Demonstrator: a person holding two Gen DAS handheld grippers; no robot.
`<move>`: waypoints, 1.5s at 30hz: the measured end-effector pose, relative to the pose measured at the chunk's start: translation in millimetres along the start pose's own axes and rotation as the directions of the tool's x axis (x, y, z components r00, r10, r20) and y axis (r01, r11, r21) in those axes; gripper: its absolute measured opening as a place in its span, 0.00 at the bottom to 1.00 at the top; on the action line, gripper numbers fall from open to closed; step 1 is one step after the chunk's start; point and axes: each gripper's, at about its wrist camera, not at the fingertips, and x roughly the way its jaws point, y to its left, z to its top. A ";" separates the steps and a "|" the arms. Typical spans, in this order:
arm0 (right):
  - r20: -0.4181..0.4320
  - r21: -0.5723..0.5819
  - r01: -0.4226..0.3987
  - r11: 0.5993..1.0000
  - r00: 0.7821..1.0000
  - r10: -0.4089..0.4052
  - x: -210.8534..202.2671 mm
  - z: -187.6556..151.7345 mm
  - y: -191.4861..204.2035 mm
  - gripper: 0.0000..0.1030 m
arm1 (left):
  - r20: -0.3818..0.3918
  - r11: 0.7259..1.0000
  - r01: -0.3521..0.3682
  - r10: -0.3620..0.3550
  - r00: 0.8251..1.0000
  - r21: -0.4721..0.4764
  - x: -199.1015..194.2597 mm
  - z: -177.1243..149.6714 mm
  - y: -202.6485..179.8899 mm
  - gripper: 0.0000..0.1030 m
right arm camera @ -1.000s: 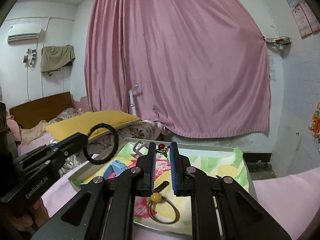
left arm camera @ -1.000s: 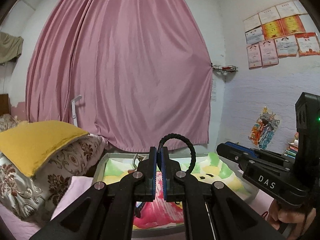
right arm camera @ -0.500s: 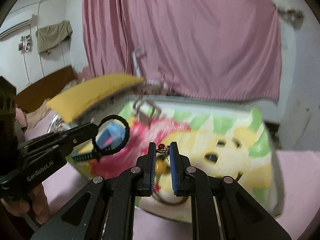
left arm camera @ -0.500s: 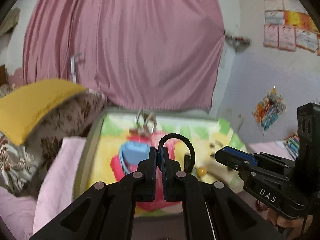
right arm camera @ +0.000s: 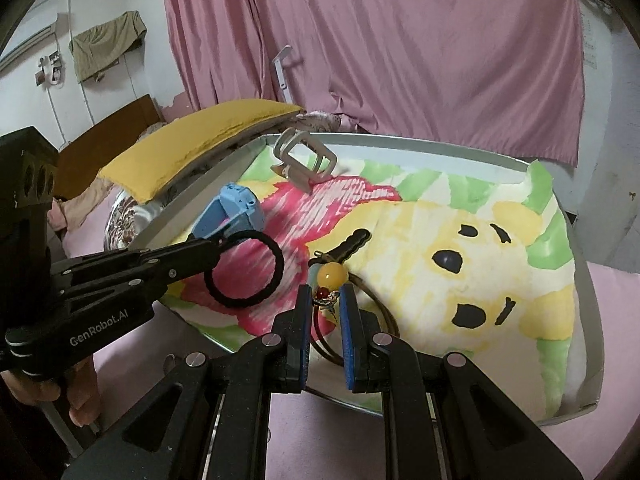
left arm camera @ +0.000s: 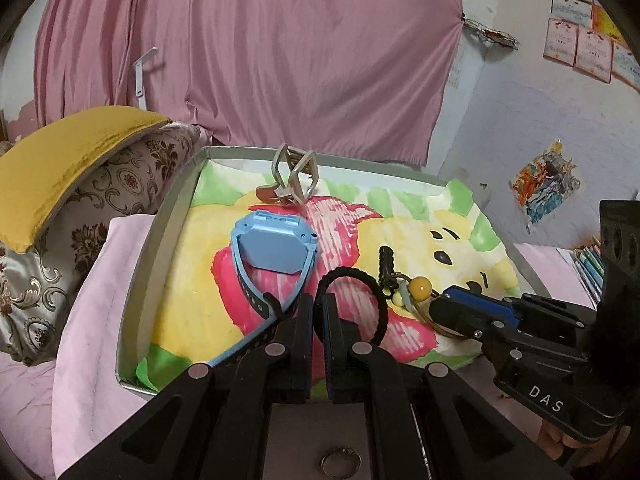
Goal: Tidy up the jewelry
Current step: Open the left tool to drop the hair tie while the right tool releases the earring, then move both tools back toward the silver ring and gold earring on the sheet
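Black braided elastic hair loop is hanging pinched in the left tongs, whose blue pads are sitting nearly together on its cord, while the right tongs are clamping a small gold ring with a red stone. Both tools are now tipping down over the shallow grey metal tray lined with a yellow, pink and green cartoon-bear cloth; a second ago they were pointing up at the pink curtain, with only the tray's near edge in sight. That drop is bringing both pieces down close over the cloth, so I judge the setting-down step is beginning. Lying on the cloth already are a light-blue plastic watch, a beige folding stand at the far rim, and a brown cord with an amber bead, just ahead of the ring.
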 end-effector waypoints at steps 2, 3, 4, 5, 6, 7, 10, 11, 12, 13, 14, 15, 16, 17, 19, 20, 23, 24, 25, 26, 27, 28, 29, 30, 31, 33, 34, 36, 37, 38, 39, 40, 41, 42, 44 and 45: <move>0.003 0.000 0.002 1.000 1.000 -0.002 -1.5 -0.4 0.3 0.12 | -0.005 1.000 -0.003 0.003 1.000 0.003 0.6 -0.4 -0.2 0.05; 0.003 -0.001 0.001 1.000 1.000 -0.001 -2.1 -0.4 0.5 0.12 | -0.006 1.000 -0.003 0.003 1.000 0.002 0.5 -0.8 -0.1 0.05; 0.003 -0.002 -0.001 1.000 1.000 0.001 -2.4 -0.8 0.7 0.12 | -0.006 1.000 -0.001 0.001 1.000 0.000 0.3 -0.7 0.5 0.05; 0.003 -0.002 -0.001 1.000 1.000 0.001 -2.4 -0.8 0.8 0.12 | -0.005 1.000 0.000 0.000 1.000 0.000 0.6 -0.8 0.0 0.05; 0.004 -0.001 0.000 1.000 1.000 0.000 -2.6 -0.5 0.7 0.12 | -0.004 1.000 -0.001 0.001 1.000 0.001 0.6 -0.7 -0.5 0.05; 0.007 0.002 0.002 1.000 1.000 -0.002 -3.0 -0.6 0.6 0.13 | -0.003 1.000 -0.002 0.002 1.000 0.001 0.6 -0.8 -0.5 0.05; 0.030 0.014 0.011 1.000 0.999 -0.011 -7.1 -0.1 -1.0 0.28 | 0.003 1.000 0.011 -0.011 1.000 -0.005 -1.0 -0.2 0.7 0.12; 0.042 0.016 0.017 1.000 0.999 -0.018 -9.6 0.1 -1.8 0.35 | 0.008 1.000 0.017 -0.017 1.000 -0.008 -1.9 0.4 1.0 0.16; 0.059 0.019 0.026 0.999 0.998 -0.027 -13.0 0.1 -2.2 0.37 | 0.014 1.000 0.021 -0.021 1.000 -0.011 -3.3 0.5 1.2 0.19; 0.069 0.021 0.027 0.999 0.997 -0.028 -15.4 0.6 -3.1 0.37 | 0.021 1.000 0.023 -0.023 1.000 -0.014 -4.9 1.0 1.4 0.23; 0.083 0.025 0.028 0.999 0.996 -0.030 -18.4 1.1 -4.1 0.37 | 0.029 1.000 0.024 -0.023 0.999 -0.016 -6.8 1.4 1.9 0.28; 0.102 0.031 0.034 0.999 0.994 -0.037 -22.2 1.1 -5.2 0.38 | 0.040 1.000 0.025 -0.024 0.999 -0.019 -9.0 1.7 2.4 0.30; 0.115 0.037 0.041 0.999 0.992 -0.045 -25.4 1.1 -6.7 0.38 | 0.054 0.999 0.023 -0.021 0.998 -0.025 -11.3 2.0 3.4 0.36; 0.139 0.046 0.055 0.997 0.988 -0.061 -30.4 0.8 -8.9 0.40 | 0.071 0.999 0.016 -0.014 0.997 -0.032 -14.4 1.9 4.4 0.43; 0.183 0.064 0.078 0.995 0.979 -0.088 -40.0 0.5 -13.5 0.47 | 0.122 0.999 -0.004 0.010 0.993 -0.046 -22.5 2.2 6.3 0.56; 0.215 0.076 0.080 0.994 0.972 -0.094 -46.3 -0.2 -16.2 0.51 | 0.141 0.999 -0.009 0.016 0.990 -0.052 -26.0 2.4 7.7 0.60; 0.299 0.100 0.083 0.992 0.948 -0.109 -64.8 -2.2 -19.9 0.61 | 0.212 0.998 -0.008 0.022 0.977 -0.065 -39.6 3.1 10.2 0.65; 0.319 0.103 0.084 0.991 0.941 -0.113 -69.5 -3.0 -19.5 0.65 | 0.240 0.998 -0.009 0.026 0.970 -0.070 -44.9 2.5 10.2 0.71; 0.349 0.107 0.084 0.991 0.930 -0.117 -75.6 -4.3 -18.9 0.71 | 0.266 0.997 -0.010 0.030 0.964 -0.075 -49.1 1.8 10.3 0.78; 0.372 0.108 0.081 0.991 0.921 -0.116 -80.5 -5.8 -18.3 0.74 | 0.289 0.997 -0.011 0.033 0.957 -0.078 -53.4 0.9 10.4 0.83; 0.395 0.108 0.077 0.991 0.912 -0.114 -85.4 -8.0 -17.1 0.80 | 0.309 0.997 -0.009 0.032 0.950 -0.077 -58.2 -0.4 10.6 0.85; 0.421 0.106 0.078 0.991 0.899 -0.116 -90.9 -10.4 -15.3 0.87 | 0.326 0.997 0.002 0.022 0.945 -0.073 -62.7 -2.0 10.0 0.90; 0.450 0.103 0.089 0.991 0.884 -0.126 -96.9 -13.3 -12.7 0.91 | 0.338 0.997 0.018 0.007 0.941 -0.070 -67.4 -4.0 9.8 0.92; 0.467 0.101 0.097 0.990 0.874 -0.133 -101.3 -15.0 -10.8 0.92 | 0.354 0.997 0.034 -0.006 0.935 -0.074 -72.9 -6.6 9.9 0.96; 0.491 0.096 0.106 0.990 0.860 -0.140 -107.4 -17.9 -7.8 0.93 | 0.373 0.996 0.042 -0.010 0.928 -0.078 -79.2 -9.9 9.6 0.99; 0.534 0.084 0.119 0.989 0.833 -0.145 -120.5 -24.5 -0.8 0.97 | 0.407 0.997 0.040 -0.009 0.913 -0.068 -91.4 -16.8 6.8 0.99; 0.551 0.078 0.121 0.990 0.822 -0.144 -126.3 -26.1 2.7 0.99 | 0.419 0.998 0.033 -0.006 0.908 -0.057 -96.8 -20.0 4.9 0.99; 0.582 0.069 0.123 0.990 0.801 -0.140 -138.2 -31.7 8.6 0.99 | 0.439 0.999 0.019 0.000 0.898 -0.038 -107.3 -26.3 1.8 0.99; 0.591 0.064 0.121 0.991 0.795 -0.135 -143.3 -34.2 11.2 0.99 | 0.449 0.999 0.014 0.002 0.893 -0.032 -111.5 -29.1 1.0 0.99; 0.598 0.060 0.119 0.991 0.790 -0.131 -148.5 -36.9 13.0 0.99 | 0.458 1.000 0.005 0.010 0.889 -0.030 -116.5 -31.7 0.5 0.99; 0.600 0.058 0.119 0.991 0.789 -0.130 -154.0 -40.2 15.5 0.99 | 0.465 1.000 -0.006 0.018 0.885 -0.027 -120.7 -34.4 -0.3 1.00; 0.601 0.056 0.118 0.991 0.789 -0.128 -158.1 -43.2 17.0 0.99 | 0.471 1.000 -0.013 0.023 0.882 -0.024 -125.7 -37.9 -0.4 0.99; 0.601 0.053 0.115 0.992 0.790 -0.124 -162.2 -46.3 18.1 0.99 | 0.472 1.000 -0.019 0.028 0.881 -0.024 -129.3 -40.4 -0.2 0.99; 0.597 0.048 0.112 0.992 0.793 -0.119 -166.4 -49.7 19.7 0.99 | 0.470 0.999 -0.024 0.031 0.882 -0.022 -132.0 -42.6 0.1 0.99; 0.584 0.041 0.107 0.993 0.804 -0.111 -170.0 -55.1 20.9 0.99 | 0.461 0.999 -0.031 0.034 0.887 -0.013 -136.0 -47.5 0.8 0.99; 0.570 0.033 0.102 0.994 0.815 -0.103 -171.3 -57.9 21.6 0.99 | 0.454 0.999 -0.038 0.038 0.890 -0.008 -137.7 -50.2 1.3 0.99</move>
